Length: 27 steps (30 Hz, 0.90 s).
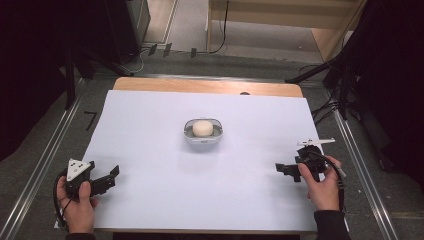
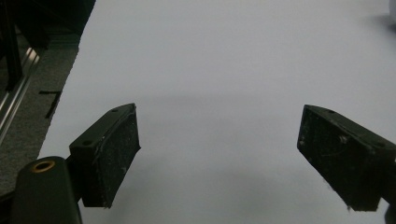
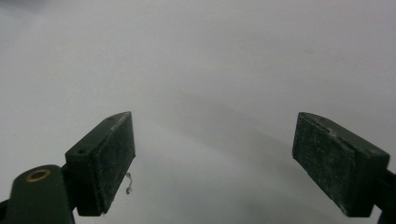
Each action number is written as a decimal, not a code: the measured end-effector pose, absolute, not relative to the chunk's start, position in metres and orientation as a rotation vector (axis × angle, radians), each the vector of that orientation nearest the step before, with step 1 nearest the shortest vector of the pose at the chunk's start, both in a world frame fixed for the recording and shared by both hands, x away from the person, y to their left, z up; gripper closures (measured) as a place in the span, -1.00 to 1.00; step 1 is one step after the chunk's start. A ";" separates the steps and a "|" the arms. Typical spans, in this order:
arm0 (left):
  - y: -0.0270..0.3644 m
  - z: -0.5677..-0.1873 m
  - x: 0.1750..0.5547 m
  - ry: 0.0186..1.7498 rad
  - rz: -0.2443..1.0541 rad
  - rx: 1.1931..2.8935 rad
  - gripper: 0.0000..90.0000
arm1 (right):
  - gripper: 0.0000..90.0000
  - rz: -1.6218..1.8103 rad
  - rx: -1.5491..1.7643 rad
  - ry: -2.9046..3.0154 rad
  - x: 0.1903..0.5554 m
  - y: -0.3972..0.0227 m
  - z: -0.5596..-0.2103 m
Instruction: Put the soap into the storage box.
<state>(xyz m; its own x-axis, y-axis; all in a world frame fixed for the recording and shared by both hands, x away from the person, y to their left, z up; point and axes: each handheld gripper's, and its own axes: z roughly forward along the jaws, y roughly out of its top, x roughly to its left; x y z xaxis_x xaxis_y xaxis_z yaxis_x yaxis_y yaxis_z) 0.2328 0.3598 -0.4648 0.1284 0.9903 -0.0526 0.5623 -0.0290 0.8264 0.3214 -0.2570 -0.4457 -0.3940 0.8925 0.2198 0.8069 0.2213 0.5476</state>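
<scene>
Left gripper (image 1: 111, 176) and right gripper (image 1: 283, 169) jaws agape; white bun (image 1: 202, 128) in bowl (image 1: 217, 134) central from above.

Black hand-held gripper (image 1: 111, 177), grey plate

White sheet (image 1: 150, 150) covers the wooden tabletop (image 1: 200, 86). Grey carpet floor (image 1: 30, 150) around it, metal rails (image 1: 42, 160) either side.

ball (image 1: 202, 128) in bowl (image 1: 216, 132) | bowl mid-table (image 1: 150, 150) | left gripper (image 1: 111, 178) near-left | right gripper (image 1: 286, 170) near-right
</scene>
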 end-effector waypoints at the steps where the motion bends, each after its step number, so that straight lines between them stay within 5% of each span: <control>1: 0.360 -0.465 0.233 1.522 0.750 1.683 -0.69 | -0.69 0.910 1.639 2.338 0.321 -0.258 -0.446; 27: 0.359 -0.465 0.233 1.515 0.759 1.698 -0.69 | -0.69 0.977 1.695 2.243 0.279 -0.324 -0.465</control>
<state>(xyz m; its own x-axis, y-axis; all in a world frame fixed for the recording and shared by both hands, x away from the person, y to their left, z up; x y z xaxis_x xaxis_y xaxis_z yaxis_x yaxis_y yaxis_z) 0.2327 0.3587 -0.4647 0.1335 0.9903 -0.0384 0.5622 -0.0438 0.8259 0.2790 -0.3238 -0.4651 -0.3422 0.9066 0.2471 0.7982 0.1417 0.5854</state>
